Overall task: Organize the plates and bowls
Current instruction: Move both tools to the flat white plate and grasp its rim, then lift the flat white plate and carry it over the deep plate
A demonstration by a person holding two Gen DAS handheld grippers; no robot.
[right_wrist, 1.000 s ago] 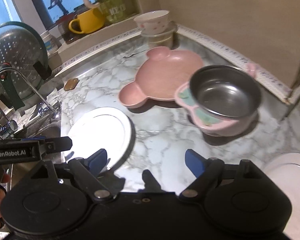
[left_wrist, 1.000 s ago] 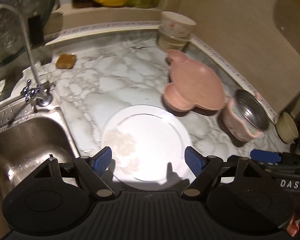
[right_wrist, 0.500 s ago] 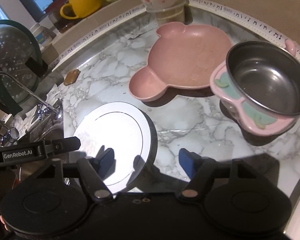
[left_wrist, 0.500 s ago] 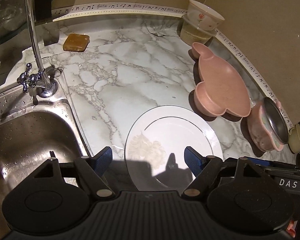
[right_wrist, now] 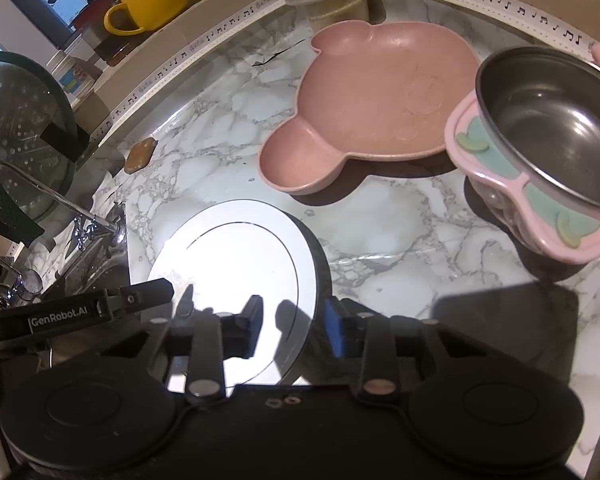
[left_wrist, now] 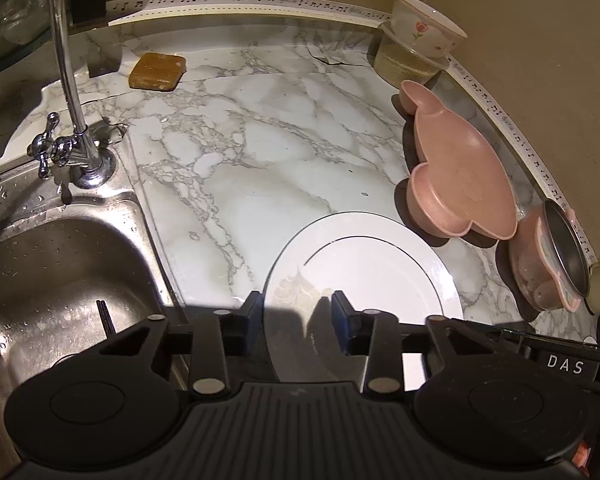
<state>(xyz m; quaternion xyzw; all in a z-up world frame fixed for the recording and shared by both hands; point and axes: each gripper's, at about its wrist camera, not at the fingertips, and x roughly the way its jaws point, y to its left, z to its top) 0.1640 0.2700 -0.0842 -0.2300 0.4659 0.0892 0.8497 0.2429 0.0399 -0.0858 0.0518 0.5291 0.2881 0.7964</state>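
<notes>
Marble counter (left_wrist: 260, 152), steel sink (left_wrist: 52, 272), beige wall (left_wrist: 540, 20)

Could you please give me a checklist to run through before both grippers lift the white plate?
1. Left gripper astride the plate: ok. The plate's left rim lies between its jaws, which have just been closing.
2. Right gripper astride the opposite rim: ok. Its jaws have just been closing too.
3. Firm grip: not ok. In both views, gaps show between pads and rim.
4. Plate apart from the pink dish: ok.
5. Nothing lying on the plate: ok.
6. Plate clear of the sink: ok. It lies wholly on the counter.
</notes>
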